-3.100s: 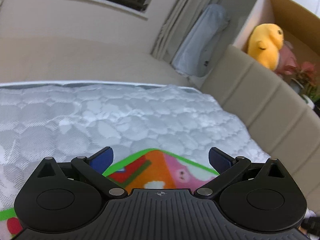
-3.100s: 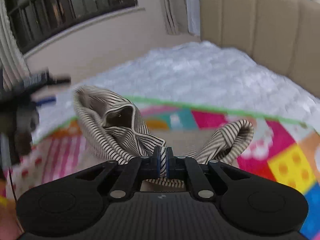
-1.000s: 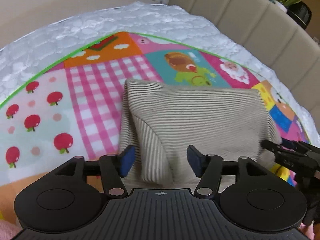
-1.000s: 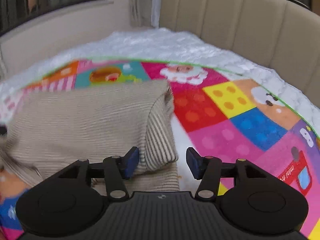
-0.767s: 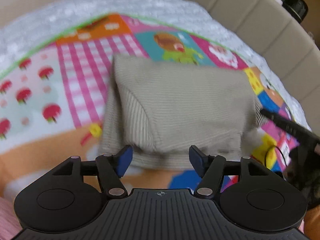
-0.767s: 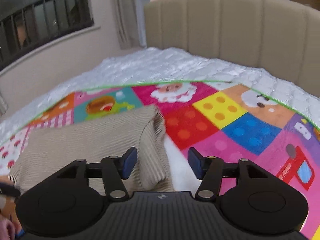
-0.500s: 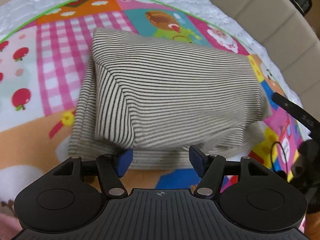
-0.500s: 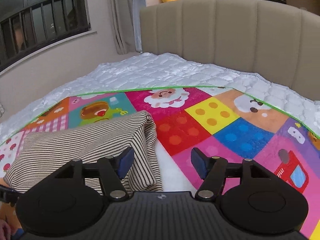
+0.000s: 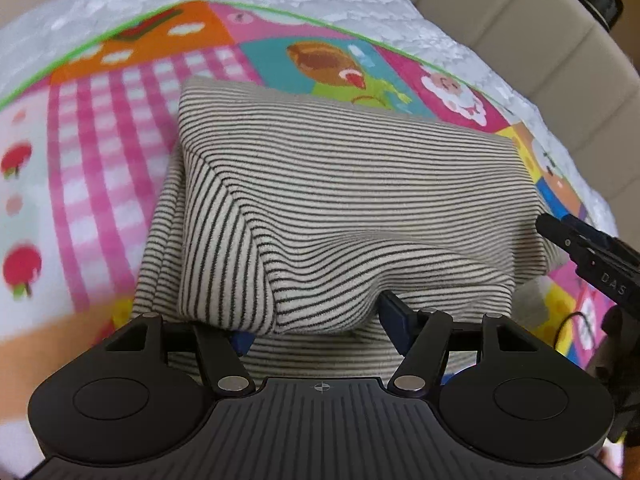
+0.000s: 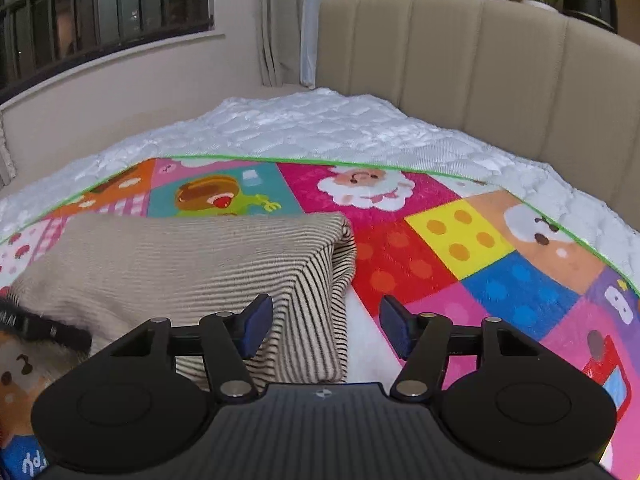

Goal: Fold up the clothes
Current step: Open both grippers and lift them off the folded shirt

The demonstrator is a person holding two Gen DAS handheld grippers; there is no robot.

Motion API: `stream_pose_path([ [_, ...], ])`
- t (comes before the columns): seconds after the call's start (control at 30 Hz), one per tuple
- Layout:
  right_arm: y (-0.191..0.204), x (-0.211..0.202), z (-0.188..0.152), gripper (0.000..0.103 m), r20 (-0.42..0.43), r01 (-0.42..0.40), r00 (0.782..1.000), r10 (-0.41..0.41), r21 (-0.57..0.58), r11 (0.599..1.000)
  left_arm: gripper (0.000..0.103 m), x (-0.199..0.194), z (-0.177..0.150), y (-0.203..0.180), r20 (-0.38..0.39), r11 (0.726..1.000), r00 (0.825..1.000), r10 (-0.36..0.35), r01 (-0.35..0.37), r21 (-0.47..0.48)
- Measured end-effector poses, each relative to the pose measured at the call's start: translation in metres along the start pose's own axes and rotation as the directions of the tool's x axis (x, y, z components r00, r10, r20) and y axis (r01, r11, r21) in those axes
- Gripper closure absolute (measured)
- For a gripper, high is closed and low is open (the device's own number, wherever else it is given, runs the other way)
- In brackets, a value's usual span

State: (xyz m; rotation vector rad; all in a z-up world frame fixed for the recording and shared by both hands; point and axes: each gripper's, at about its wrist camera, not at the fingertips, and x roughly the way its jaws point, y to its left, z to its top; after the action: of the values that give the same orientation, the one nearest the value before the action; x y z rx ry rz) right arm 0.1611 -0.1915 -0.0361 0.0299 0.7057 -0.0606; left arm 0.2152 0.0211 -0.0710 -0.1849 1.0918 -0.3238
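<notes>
A striped garment (image 9: 344,200), folded into a thick bundle, lies on a colourful patchwork play mat (image 9: 92,148) spread over a white quilted mattress (image 10: 312,128), toward the mat's edge nearest the cameras. The left gripper (image 9: 316,330) has its jaws apart, straddling the bundle's near folded lip without pressing it. The right gripper (image 10: 326,326) has its jaws apart too, having just narrowed slightly; its left pad sits against the bundle's right end, its right pad over bare mat. A beige padded headboard (image 10: 480,64) borders the mattress.

Cream black-striped garment (image 9: 340,184); multicoloured patchwork blanket (image 10: 460,240); white quilt (image 10: 320,124).
</notes>
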Motion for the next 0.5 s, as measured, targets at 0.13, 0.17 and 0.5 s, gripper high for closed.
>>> stream_pose_path([
  [0.13,-0.005,0.005,-0.003,0.041,-0.058,-0.007,0.998,0.007,0.005,1.000,0.034,0.010,0.030,0.001,0.057,0.998,0.997,0.055,-0.056,0.019],
  [0.17,-0.005,0.005,-0.004,0.041,-0.068,-0.007,0.998,0.007,0.002,1.000,0.033,0.011,0.038,0.002,0.074,0.997,0.995,0.070,-0.072,0.018],
  [0.5,-0.009,0.000,-0.010,0.039,-0.046,-0.009,0.999,0.009,0.011,1.000,0.022,-0.018,0.031,0.000,0.066,0.997,0.997,0.042,-0.038,-0.063],
])
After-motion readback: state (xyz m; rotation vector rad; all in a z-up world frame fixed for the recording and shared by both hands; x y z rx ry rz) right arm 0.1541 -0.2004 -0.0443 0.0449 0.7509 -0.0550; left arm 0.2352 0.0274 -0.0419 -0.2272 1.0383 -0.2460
